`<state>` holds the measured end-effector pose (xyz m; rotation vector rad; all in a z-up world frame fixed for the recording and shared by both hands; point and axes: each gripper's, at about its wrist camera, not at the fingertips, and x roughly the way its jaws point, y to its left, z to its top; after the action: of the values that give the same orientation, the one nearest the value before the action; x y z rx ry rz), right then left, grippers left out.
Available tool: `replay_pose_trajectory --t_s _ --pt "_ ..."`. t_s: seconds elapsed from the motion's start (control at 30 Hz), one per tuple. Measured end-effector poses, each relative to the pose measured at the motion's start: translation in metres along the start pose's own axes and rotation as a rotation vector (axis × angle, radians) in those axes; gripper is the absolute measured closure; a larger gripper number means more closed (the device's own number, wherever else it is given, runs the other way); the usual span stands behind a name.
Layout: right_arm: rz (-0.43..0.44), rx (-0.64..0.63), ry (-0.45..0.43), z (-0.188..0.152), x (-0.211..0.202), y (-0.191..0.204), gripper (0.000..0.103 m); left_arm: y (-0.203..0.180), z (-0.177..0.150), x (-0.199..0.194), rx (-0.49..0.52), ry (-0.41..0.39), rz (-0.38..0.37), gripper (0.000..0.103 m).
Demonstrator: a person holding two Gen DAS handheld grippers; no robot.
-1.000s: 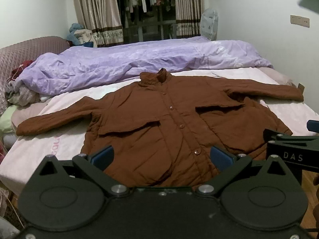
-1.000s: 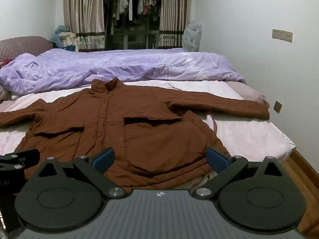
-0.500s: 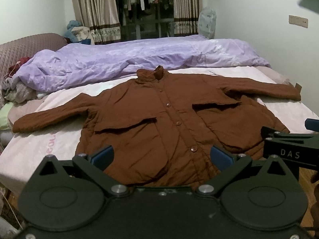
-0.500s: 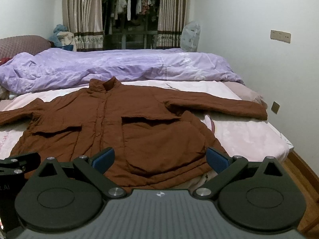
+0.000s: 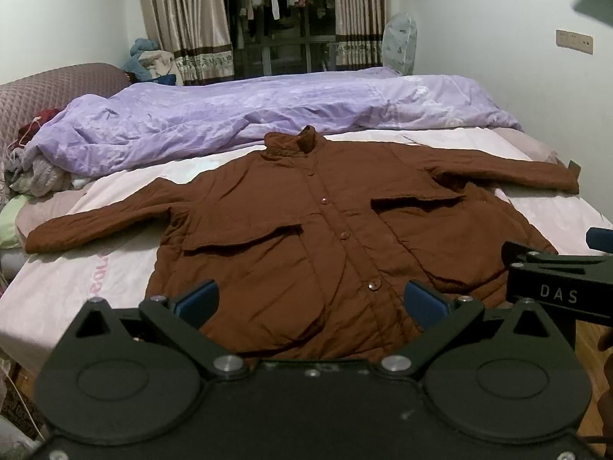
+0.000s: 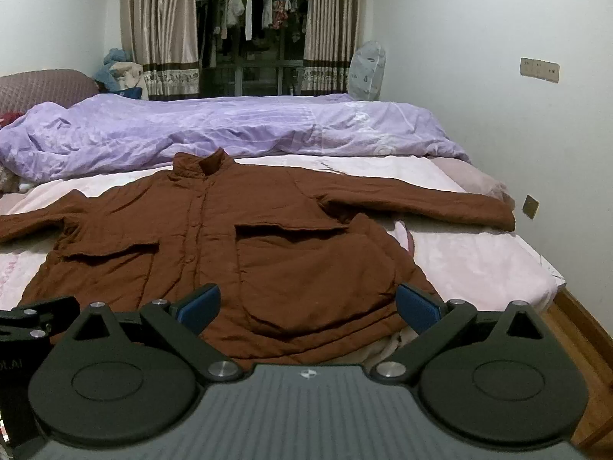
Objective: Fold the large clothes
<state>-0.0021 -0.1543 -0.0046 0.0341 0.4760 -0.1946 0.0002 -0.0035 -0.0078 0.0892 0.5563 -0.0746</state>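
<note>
Moved: both views edged nearer, jacket unchanged
Jacket (image 5: 314, 237): flat on the bed (image 5: 76, 280), face up, sleeves spread
Left hand-held gripper (image 5: 311, 303): jaws wide, empty
Right hand-held gripper (image 6: 308, 304): jaws wide, empty
Advice: we pinch cuffs, fold sleeves inward first

One brown jacket (image 5: 306, 237) is seen spread on one bed (image 5: 69, 280), with two sleeves laid out, two flap pockets and three buttons counted down its front in the left wrist view. One purple duvet (image 5: 237, 119) is bunched behind it. Two grippers are counted: the left gripper (image 5: 311, 303) and the right gripper (image 6: 309, 303), each with two blue-padded fingers held wide apart. Two curtains (image 6: 159, 30) are hung at the window, and one wall switch plate (image 6: 539, 70) is seen
</note>
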Motion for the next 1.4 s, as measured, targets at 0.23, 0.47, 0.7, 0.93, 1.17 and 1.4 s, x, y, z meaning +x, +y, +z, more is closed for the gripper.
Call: replay_pose_trajectory --t_s 0.23,0.47,0.7,0.93,1.17,1.4 --pt "0.0 -0.002 0.0 -0.0011 0.0013 0.0015 0.0 -0.0001 -0.0003 0.0011 -0.002 0.002 0.002 0.0" --pt "0.003 -0.006 0.0 -0.0043 0.0026 0.0043 0.0 0.0 -0.0013 0.0017 -0.006 0.002 0.004 0.0" --pt "0.003 -0.006 0.002 -0.004 0.0025 0.0055 0.0 0.0021 -0.0011 0.0011 -0.022 -0.006 0.005 0.0" --pt "0.001 -0.007 0.001 -0.0043 0.0025 0.0059 0.0 0.0042 -0.0012 0.0003 -0.034 -0.011 0.007 0.0" --pt "0.002 -0.008 0.003 -0.005 0.0019 0.0077 0.0 0.0034 -0.0021 -0.0015 -0.035 -0.016 0.006 0.0" --pt "0.003 -0.007 0.005 -0.0061 0.0037 0.0088 0.0 0.0071 -0.0021 0.0002 -0.072 -0.028 0.006 0.0"
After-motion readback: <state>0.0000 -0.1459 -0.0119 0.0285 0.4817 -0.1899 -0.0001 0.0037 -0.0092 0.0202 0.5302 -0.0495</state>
